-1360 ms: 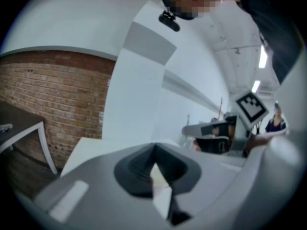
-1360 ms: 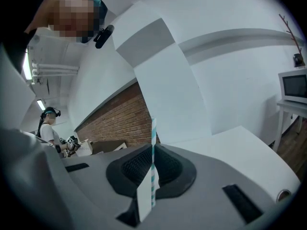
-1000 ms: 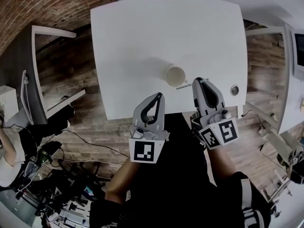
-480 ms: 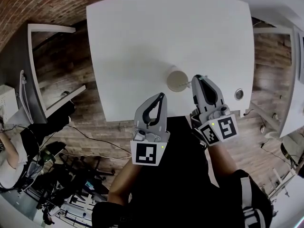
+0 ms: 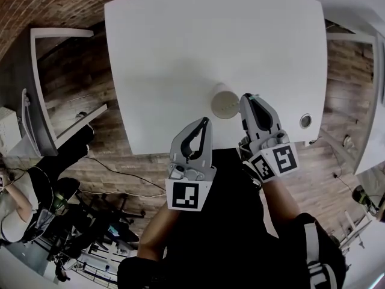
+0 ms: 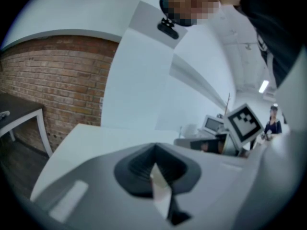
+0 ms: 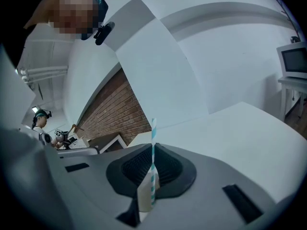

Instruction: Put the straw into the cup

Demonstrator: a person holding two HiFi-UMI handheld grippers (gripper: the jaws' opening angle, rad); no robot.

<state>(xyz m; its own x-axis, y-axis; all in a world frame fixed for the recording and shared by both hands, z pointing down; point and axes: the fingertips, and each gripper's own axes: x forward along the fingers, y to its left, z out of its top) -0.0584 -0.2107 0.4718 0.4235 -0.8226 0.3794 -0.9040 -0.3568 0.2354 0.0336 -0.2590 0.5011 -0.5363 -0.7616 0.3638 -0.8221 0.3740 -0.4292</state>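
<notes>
Straw between right gripper jaws, invisible from overhead

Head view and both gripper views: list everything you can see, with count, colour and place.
table: one, white, upper middle of head view
cup: one, cream, on the table near its front edge
straw: one, teal-and-white striped, between the right jaws
round fitting: one, silver, table's right front corner
monitor: one, white, far right of right gripper view
seated person: one, lower left
left hand-held gripper: one, grey, jaws together, empty
right hand-held gripper: one, grey, shut on the straw, beside the cup
</notes>
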